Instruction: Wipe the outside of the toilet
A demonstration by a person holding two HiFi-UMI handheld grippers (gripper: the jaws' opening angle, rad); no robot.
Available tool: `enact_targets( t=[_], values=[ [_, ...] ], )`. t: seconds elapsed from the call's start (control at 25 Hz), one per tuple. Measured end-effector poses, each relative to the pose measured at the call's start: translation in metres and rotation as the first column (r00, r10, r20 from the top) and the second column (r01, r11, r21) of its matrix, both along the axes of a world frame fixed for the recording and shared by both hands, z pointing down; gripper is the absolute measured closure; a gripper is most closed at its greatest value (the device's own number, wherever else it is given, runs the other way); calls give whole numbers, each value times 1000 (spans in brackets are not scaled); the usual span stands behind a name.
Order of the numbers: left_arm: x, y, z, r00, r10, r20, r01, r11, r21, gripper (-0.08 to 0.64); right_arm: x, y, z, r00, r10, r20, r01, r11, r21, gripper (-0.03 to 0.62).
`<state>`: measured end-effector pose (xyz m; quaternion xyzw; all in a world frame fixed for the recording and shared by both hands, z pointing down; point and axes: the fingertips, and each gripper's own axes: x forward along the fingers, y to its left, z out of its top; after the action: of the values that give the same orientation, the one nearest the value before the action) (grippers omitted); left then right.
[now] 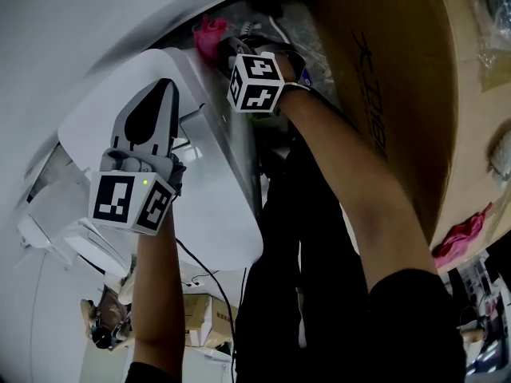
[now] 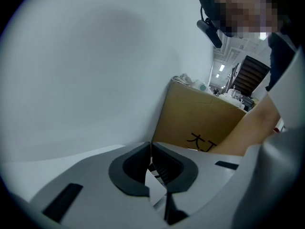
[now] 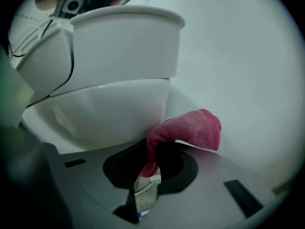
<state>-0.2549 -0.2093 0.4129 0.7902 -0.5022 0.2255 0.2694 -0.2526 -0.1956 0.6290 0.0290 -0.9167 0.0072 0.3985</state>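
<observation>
Right gripper view — glossy white toilet (image 3: 119, 99), pink cloth (image 3: 195, 128) clamped beside it.

The left gripper (image 2: 150, 151), jaws pressed together, is held above the toilet (image 3: 119, 66), while the right gripper (image 3: 150, 159) pinches a cloth (image 3: 193, 128) beside it.

A pink-red cloth (image 3: 193, 128) is showing bright against the glossy white toilet (image 3: 109, 104). The left gripper (image 2: 150, 146) and right gripper (image 3: 153, 149) are showing light grey with black pads (image 2: 123, 170), each carrying a white cube (image 1: 255, 82) patterned with black squares. A brown cardboard box (image 2: 200, 120) is bearing black lettering beside a pale grey-white wall (image 2: 95, 56).
</observation>
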Motion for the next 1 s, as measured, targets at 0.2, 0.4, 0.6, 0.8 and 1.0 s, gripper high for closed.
enact_targets(
  t=[0.2,0.4,0.6,0.8,1.0],
  values=[
    [-2,6,-2,1000,-13,-9,12,1000,-7,541,-6,6,-2,998,-59,12,59,998,8,517],
    [-1,11,-3,999,-23,-33,22,1000,-13,541,-9,12,-2,999,-17,34,18,999,-35,515],
    [5,24,-4,999,-16,-38,15,1000,-14,541,-2,32,-3,999,-12,45,15,998,-65,515],
    [14,46,-5,1000,0,-30,-1,1000,-21,541,10,72,-1,999,-30,42,34,994,-104,516],
    [20,71,-5,999,4,-46,-6,1000,-29,541,25,118,1,999,-28,33,32,988,-154,515]
  ],
)
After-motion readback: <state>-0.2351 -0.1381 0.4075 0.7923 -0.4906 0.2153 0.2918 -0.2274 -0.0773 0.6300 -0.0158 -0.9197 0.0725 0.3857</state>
